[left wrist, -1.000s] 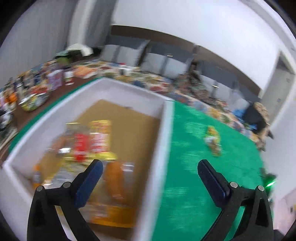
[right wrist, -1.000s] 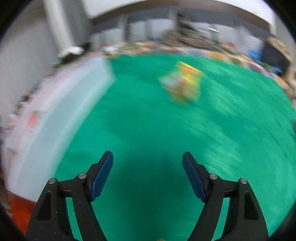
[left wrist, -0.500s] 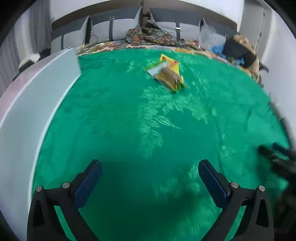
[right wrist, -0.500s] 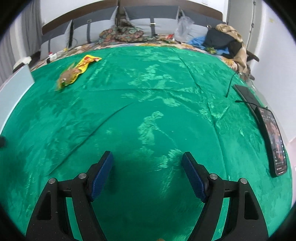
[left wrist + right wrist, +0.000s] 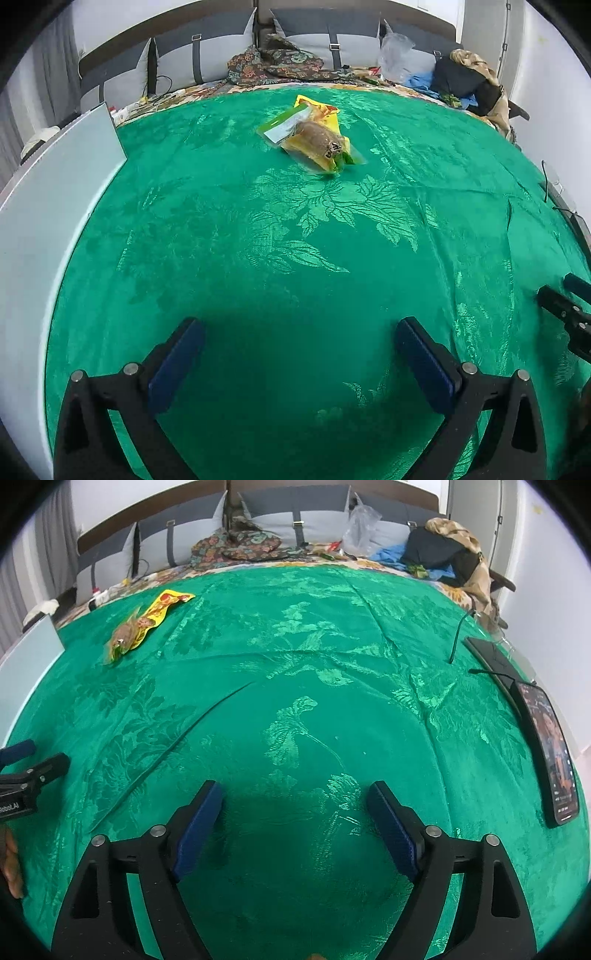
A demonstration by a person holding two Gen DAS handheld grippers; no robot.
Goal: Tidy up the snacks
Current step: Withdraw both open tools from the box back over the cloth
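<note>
Both grippers have swung off the white box (image 5: 55, 206) and now hang over the green bedspread (image 5: 295, 236). My left gripper (image 5: 299, 363) has its fingers spread wide with nothing between them; my right gripper (image 5: 295, 827) is opening, also with nothing between its fingers. One snack packet (image 5: 314, 138) lies flat on the bed, well ahead of the left gripper and far left in the right view. I'd reach forward with the left, come down low, straddle the packet's narrow width, and pinch its bulky middle rather than the slippery film edge.
</note>
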